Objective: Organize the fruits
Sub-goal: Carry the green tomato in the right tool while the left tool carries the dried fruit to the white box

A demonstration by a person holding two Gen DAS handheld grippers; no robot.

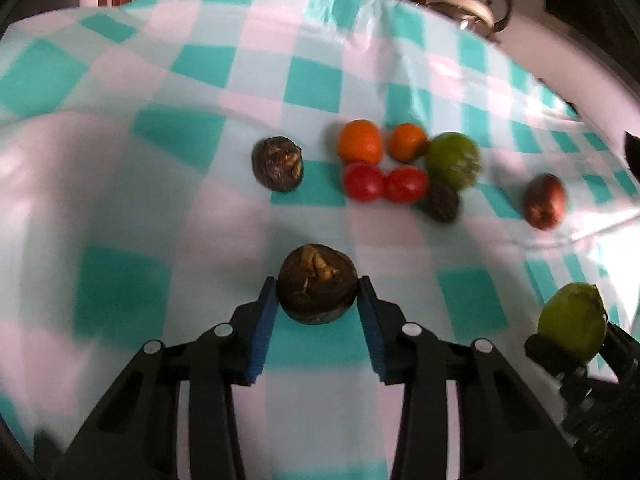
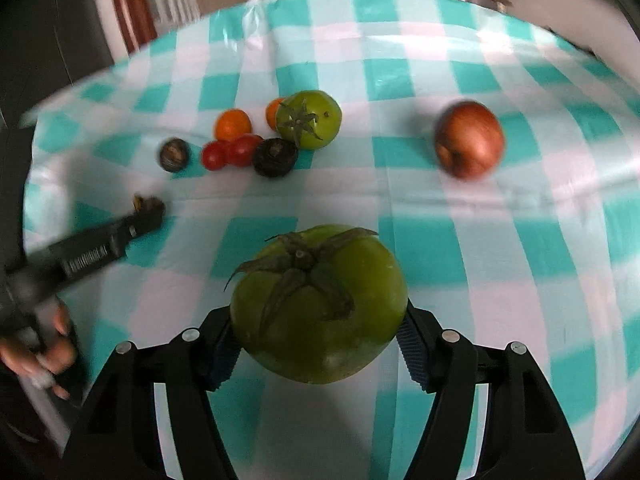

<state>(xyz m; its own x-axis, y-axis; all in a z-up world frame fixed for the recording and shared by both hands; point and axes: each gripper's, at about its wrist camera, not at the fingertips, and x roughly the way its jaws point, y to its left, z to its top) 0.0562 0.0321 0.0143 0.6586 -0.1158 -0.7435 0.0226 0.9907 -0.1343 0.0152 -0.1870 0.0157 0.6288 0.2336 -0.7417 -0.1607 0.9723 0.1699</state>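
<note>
My left gripper (image 1: pixel 318 296) is shut on a dark brown round fruit (image 1: pixel 317 290), with a blue pad pressing each side of it just above the checked cloth. My right gripper (image 2: pixel 318 332) is shut on a large green tomato (image 2: pixel 320 304), stem up. In the left wrist view that same tomato (image 1: pixel 572 320) shows at the lower right. Farther out lies a cluster: two oranges (image 1: pixel 359 142), two red tomatoes (image 1: pixel 363 182), a second green tomato (image 2: pixel 310 119) and a dark fruit (image 2: pixel 275 157). Another dark fruit (image 1: pixel 277 164) sits apart on the cluster's left.
A red-brown apple-like fruit (image 2: pixel 470 144) lies alone at the right. The teal and white checked cloth (image 1: pixel 160 80) covers a round table. A kettle (image 1: pixel 474 6) stands past its far edge. A person's hand (image 2: pixel 52 344) holds the left gripper's handle.
</note>
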